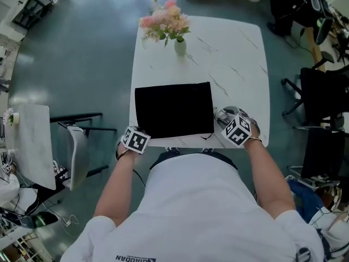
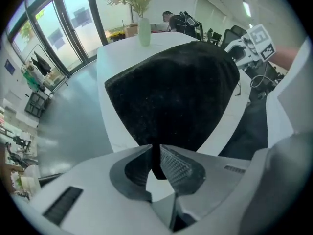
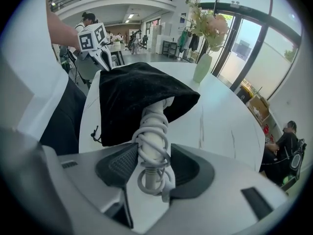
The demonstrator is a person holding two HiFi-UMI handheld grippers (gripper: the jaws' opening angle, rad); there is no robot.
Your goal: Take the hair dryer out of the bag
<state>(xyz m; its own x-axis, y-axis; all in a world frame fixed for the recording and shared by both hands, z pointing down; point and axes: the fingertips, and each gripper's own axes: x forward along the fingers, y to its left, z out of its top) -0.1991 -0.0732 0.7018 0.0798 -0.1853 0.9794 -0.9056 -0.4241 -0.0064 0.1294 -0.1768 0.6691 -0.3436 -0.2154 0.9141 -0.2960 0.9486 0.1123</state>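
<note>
2 grips I see: left gripper [image 2: 155, 154] at lower centre pinches the soft black fabric bag [image 2: 171, 92]; right gripper [image 3: 152, 155] clamps the white, cord-wrapped hair dryer handle [image 3: 155, 124].

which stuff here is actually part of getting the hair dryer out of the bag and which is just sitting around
Part of the job:
- black bag, its near edge pinched by the left gripper
- hair dryer, its cord-wrapped handle sticking out of the bag, gripped by the right gripper

Just lying about:
- vase of pink flowers at the far side of the table
- dark office chair
</note>
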